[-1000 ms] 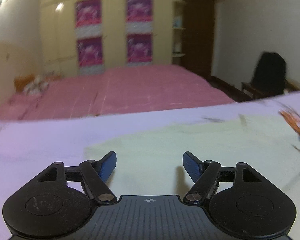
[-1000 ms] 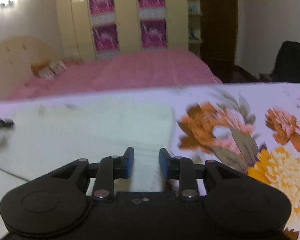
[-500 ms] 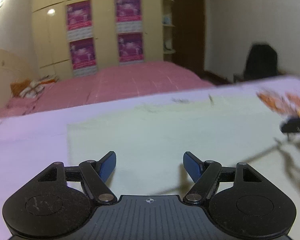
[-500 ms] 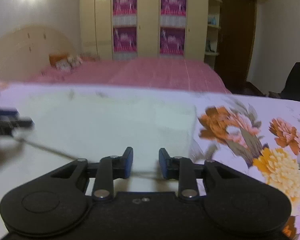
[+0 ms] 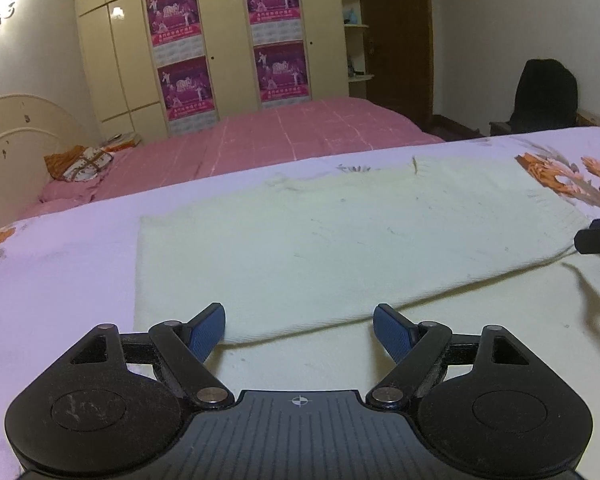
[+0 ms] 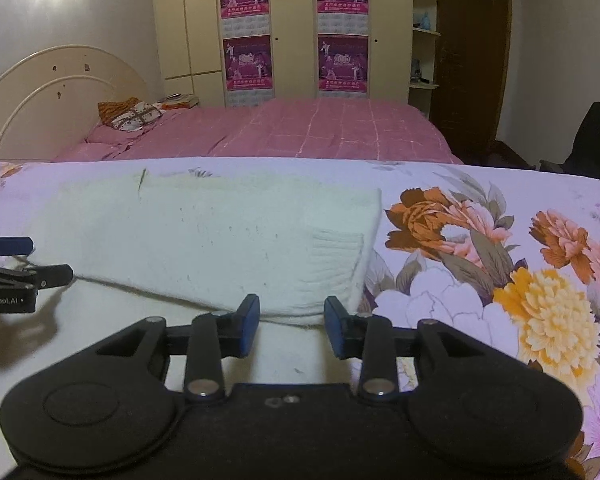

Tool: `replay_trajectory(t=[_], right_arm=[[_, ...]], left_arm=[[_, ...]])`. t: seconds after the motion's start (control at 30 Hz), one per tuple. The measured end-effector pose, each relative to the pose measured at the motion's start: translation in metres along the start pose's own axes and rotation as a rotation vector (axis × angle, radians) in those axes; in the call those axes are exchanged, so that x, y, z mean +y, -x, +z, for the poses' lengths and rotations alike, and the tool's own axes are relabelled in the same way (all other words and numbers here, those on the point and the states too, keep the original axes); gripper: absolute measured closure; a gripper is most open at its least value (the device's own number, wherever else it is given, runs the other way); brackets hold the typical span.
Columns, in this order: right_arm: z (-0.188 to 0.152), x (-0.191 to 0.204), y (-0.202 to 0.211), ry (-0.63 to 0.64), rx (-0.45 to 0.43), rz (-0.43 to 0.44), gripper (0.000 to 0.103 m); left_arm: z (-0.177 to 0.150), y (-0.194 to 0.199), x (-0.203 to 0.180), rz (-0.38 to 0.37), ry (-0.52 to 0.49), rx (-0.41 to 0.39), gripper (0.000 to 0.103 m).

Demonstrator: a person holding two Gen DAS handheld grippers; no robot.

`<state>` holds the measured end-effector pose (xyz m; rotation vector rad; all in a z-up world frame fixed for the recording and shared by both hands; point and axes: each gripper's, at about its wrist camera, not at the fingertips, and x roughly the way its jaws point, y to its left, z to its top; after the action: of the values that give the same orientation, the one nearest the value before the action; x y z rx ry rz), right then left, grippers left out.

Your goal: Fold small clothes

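At the far left of the left wrist view a cream headboard (image 5: 16,136) curves up beside a pink bed (image 5: 268,140), with a patterned pillow (image 5: 84,162) at its head. Behind the bed, across the upper middle, stands a cream wardrobe (image 5: 220,40) bearing four magenta posters (image 5: 174,14); a dark door (image 5: 396,36) fills the upper right, and a black chair (image 5: 546,96) sits at the right edge. The lower half is a lilac floral sheet (image 5: 60,248), its orange and yellow blooms gathered on the right.

On that sheet lies the pale cream knit garment (image 5: 340,240), folded over itself; its folded edge runs from lower left up to the right, and a ribbed cuff shows at its right end in the right wrist view.

The left gripper (image 5: 299,325) points down at the garment's near left corner, low in the frame. Its jaws are widening, the blue pads far apart, with the fold edge just ahead of them and nothing clasped. The right gripper (image 6: 291,322) is aimed down at the garment's near right corner; its jaws are also parting, a modest gap between the pads, the cloth edge just beyond the tips and not pinched.
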<state>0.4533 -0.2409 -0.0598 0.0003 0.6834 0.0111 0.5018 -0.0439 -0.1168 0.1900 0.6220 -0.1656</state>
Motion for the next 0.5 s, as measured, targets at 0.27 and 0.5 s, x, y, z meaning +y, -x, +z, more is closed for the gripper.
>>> replay_trajectory(t=[0.27,0.5], right_arm=[[-0.001,-0.012,0.004,0.015,-0.011,0.039,0.068],[0.017,-0.023,-0.007,0.027,-0.066,0.044,0.068]], left_arm=[[0.004,0.003,-0.010,0.039,0.011,-0.003,0.022],[0.032,-0.019,0.013,0.095,0.010,-0.060,0.022]])
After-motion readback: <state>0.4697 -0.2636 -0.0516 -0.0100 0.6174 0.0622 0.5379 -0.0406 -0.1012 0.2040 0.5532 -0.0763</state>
